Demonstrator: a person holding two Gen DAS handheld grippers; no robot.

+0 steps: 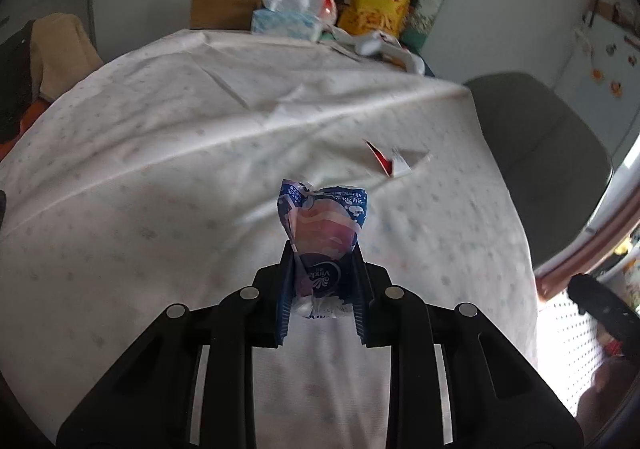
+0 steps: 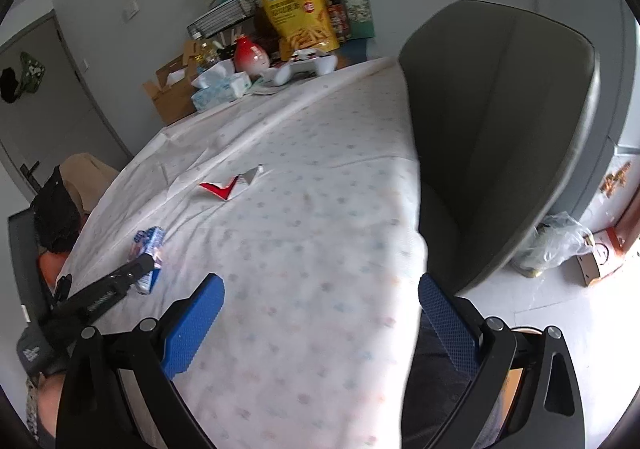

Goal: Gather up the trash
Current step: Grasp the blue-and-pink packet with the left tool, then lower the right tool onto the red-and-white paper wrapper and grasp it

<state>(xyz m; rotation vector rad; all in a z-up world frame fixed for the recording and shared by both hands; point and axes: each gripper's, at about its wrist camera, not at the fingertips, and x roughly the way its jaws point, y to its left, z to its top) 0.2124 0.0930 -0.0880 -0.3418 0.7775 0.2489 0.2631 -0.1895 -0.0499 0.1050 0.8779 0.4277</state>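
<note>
Left claw [image 1: 322, 249] is pinching the tissue pack [image 1: 322, 225], pack sticking out ahead of the jaws over the cloth [image 1: 160, 129]. Right claw [image 2: 320, 313] is gaping wide, empty. Red wrapper [image 2: 224, 187] is lying ahead of it, nearer right. Right view shows bag [image 2: 556, 241] on floor; left view is not showing it.

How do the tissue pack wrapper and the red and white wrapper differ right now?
The tissue pack wrapper is blue and pink, crumpled, and pinched in the left gripper. The red and white wrapper is torn open and lies untouched on the tablecloth. Both look like empty packaging.
</note>
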